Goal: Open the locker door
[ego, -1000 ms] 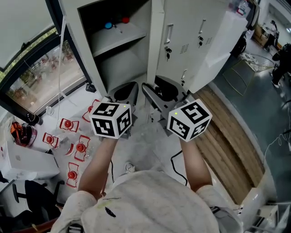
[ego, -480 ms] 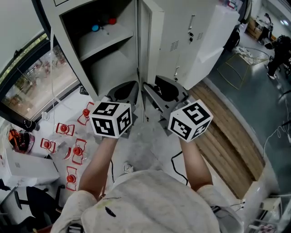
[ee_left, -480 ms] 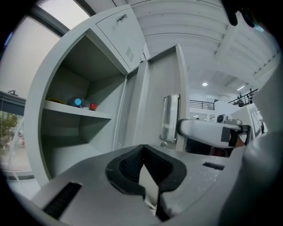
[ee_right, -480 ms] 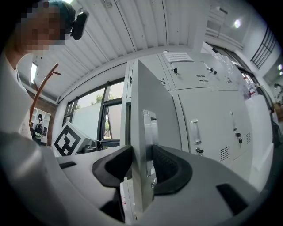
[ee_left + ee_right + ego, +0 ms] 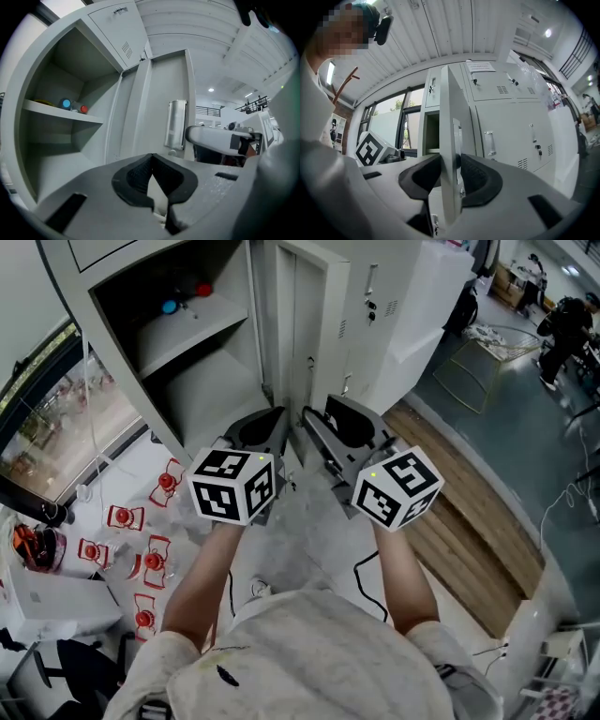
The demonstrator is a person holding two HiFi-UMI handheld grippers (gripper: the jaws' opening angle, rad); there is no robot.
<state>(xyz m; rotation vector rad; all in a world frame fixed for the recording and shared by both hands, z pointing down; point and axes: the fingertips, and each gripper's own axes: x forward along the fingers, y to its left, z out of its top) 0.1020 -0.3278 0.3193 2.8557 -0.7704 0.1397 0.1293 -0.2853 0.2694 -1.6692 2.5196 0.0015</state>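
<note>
Up at twelve o'clock, my right tongs [image 5: 451, 159] just closed onto the wider-open locker door [image 5: 314, 334]; left tongs [image 5: 152, 161] pinched together, empty.

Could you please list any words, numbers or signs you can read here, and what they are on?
Paper notice atop a closed locker door: print too small to read.
Left marker cube, right marker cube: black-and-white patterns, no words.
No other text is visible.

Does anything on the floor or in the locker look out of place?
Yes. Red-and-white items lie scattered on the floor left of the locker, facing different ways. Nothing else stands out.
</note>
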